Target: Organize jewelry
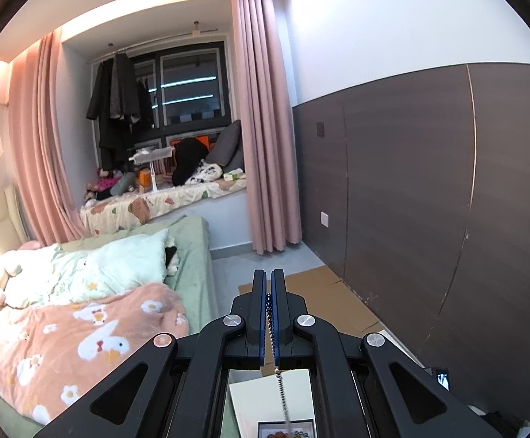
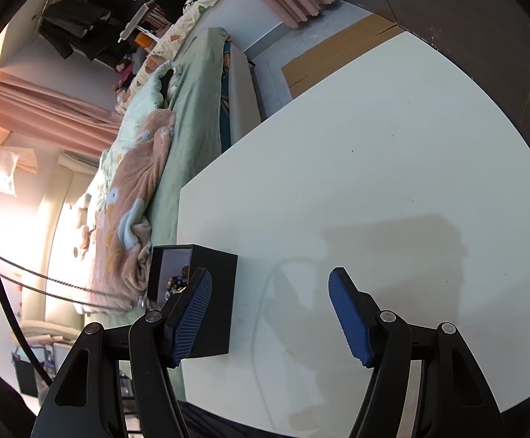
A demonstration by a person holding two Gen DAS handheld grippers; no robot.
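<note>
A white table fills the right side of the right wrist view. On it, near its left edge at the lower left, stands an open black box with beads inside.

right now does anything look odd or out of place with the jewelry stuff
Yes. The chain isn't in the black box: the left gripper is shut on it, holding it above the box, the rest dangling down. The right gripper is open and holds nothing, beside the box.

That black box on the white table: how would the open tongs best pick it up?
Hedged: grip the black box across its two flat outer side walls, coming from above its open top. The right tongs stand open, beside it; beads sit inside, so avoid reaching in.
</note>
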